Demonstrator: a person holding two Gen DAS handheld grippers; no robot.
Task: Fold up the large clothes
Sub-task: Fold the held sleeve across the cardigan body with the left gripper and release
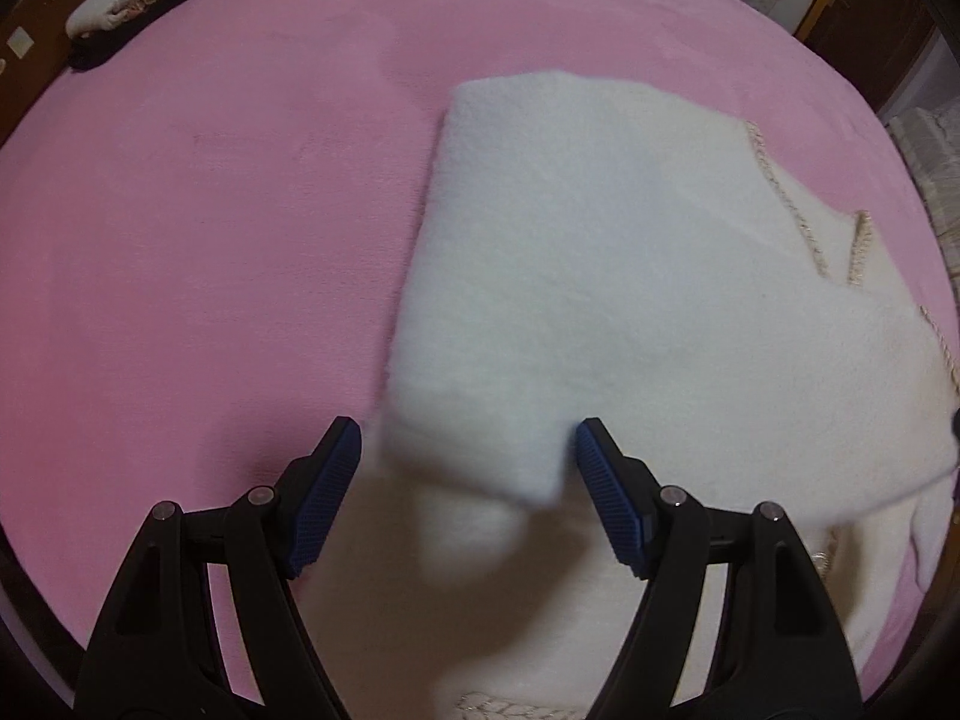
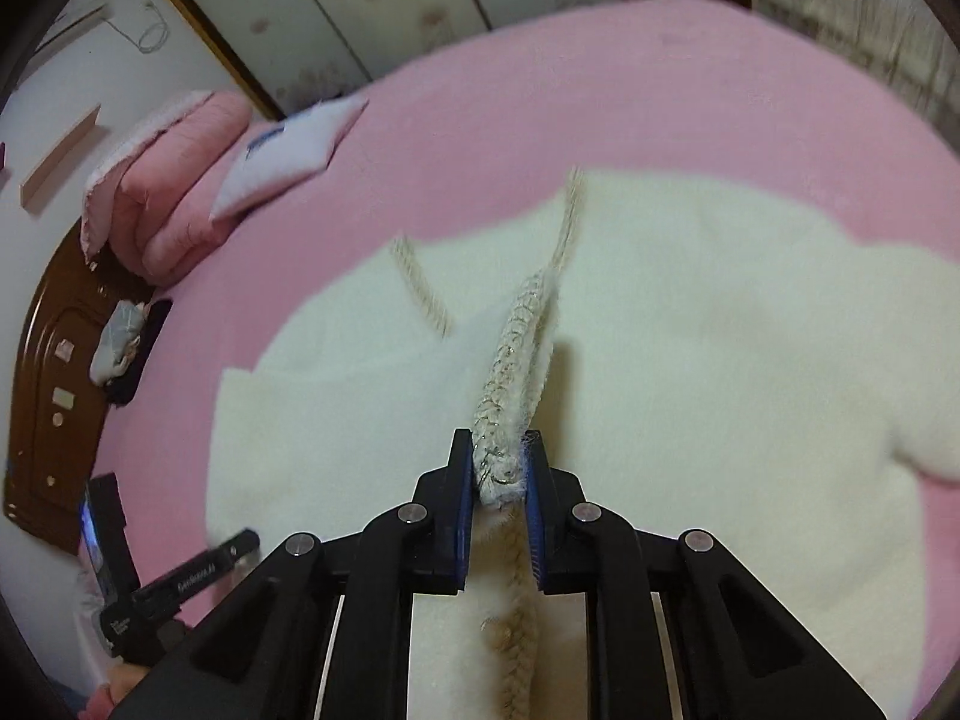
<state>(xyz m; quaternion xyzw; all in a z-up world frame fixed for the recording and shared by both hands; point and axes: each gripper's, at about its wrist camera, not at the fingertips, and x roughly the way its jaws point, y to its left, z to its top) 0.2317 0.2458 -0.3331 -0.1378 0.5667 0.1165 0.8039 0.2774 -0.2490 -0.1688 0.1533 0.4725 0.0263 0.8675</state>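
Pink bed cover (image 1: 210,240) carries white fleece garment (image 1: 600,300), spread near bed's right half, one flap folded over. Garment large, soft, floppy, fairly light – judge it sags and drags if lifted from one point; fuzzy pile grips pads well. Best hold: braided trim edge (image 2: 516,360), firmer than fleece. Right gripper (image 2: 501,468) clamped on that trim. Left gripper (image 1: 468,450) jaws apart, fleece corner between them, pads not pressing. No containers visible – only folded pink quilt (image 2: 168,180) at headboard.
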